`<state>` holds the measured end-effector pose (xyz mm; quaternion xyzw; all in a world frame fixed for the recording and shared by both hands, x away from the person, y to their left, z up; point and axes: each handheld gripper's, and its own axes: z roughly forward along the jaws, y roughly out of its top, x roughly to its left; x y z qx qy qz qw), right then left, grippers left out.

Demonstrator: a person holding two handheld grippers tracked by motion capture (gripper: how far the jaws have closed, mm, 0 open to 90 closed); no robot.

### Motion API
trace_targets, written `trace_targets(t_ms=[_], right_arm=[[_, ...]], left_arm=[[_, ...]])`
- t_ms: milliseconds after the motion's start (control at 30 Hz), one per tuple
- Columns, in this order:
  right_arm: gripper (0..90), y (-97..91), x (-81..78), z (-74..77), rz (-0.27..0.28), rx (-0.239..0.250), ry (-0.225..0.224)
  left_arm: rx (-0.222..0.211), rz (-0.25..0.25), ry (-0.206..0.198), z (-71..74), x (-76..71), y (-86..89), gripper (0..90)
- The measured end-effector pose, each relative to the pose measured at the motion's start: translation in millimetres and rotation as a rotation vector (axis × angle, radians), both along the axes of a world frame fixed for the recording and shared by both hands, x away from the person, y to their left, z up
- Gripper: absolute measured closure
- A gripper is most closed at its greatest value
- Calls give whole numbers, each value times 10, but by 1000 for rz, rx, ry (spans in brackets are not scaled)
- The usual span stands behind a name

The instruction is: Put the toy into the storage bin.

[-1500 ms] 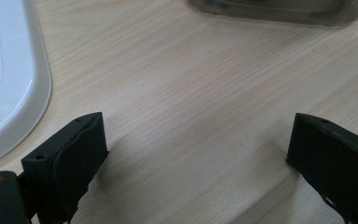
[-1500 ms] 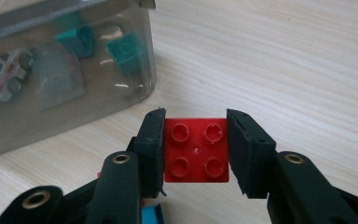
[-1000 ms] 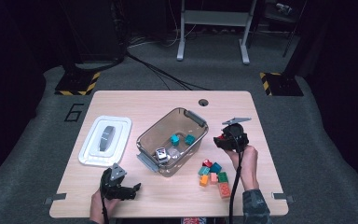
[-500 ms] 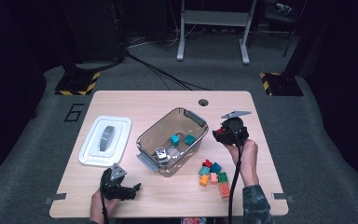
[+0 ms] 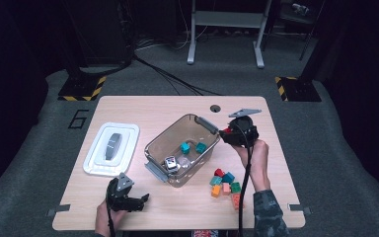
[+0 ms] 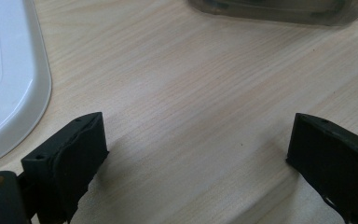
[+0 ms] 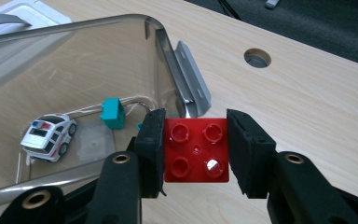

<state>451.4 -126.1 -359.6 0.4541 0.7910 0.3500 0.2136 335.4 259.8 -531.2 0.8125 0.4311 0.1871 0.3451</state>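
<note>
At the near edge of a pale wooden table (image 5: 187, 106), a person's left hand is holding the left gripper (image 5: 139, 201) low over the wood, its two black jaws standing wide apart with nothing between them but bare tabletop. Just beyond that gripper, a white lid (image 5: 112, 149) with a grey handle is lying flat on the left part of the table. To the right, near the front edge, a small pile of coloured blocks (image 5: 225, 183) in red, teal, green and orange is sitting beside the person's right forearm. In the middle of the table a clear plastic bin (image 5: 164, 139) with grey clip handles is standing at an angle, holding a toy police car (image 7: 49, 134) and two teal blocks (image 5: 192, 147). Farther back, the right hand is holding the right gripper (image 7: 196, 148) up in the air just beside the bin's right end, close to its grey handle. Its jaws are pinching a red block (image 7: 196, 150) from both sides, the pads pressing its left and right faces, with the block's four round studs facing the gripper's camera. Seen from that gripper, the red block is hanging over the bin's corner rim and the table beside it, above and apart from the car and teal blocks inside.
</note>
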Motion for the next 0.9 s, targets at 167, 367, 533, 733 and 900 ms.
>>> trace_targets(t_ms=[167,367,533,733,900], right_arm=[[590,105,27,43,29,-8,3],[590,229,62,36,59,-23,10],[590,343,101,3,88,-35,18],[590,460,143,-53,125,-54,38],[589,537,167,-116,148,-77,71]], left_arm=[[2,-4,6,5,0,3,45],[2,-1,0,1,1,1,44],[2,-2,5,4,0,2,45],[-1,0,0,0,0,0,44],[0,0,0,0,0,0,45]])
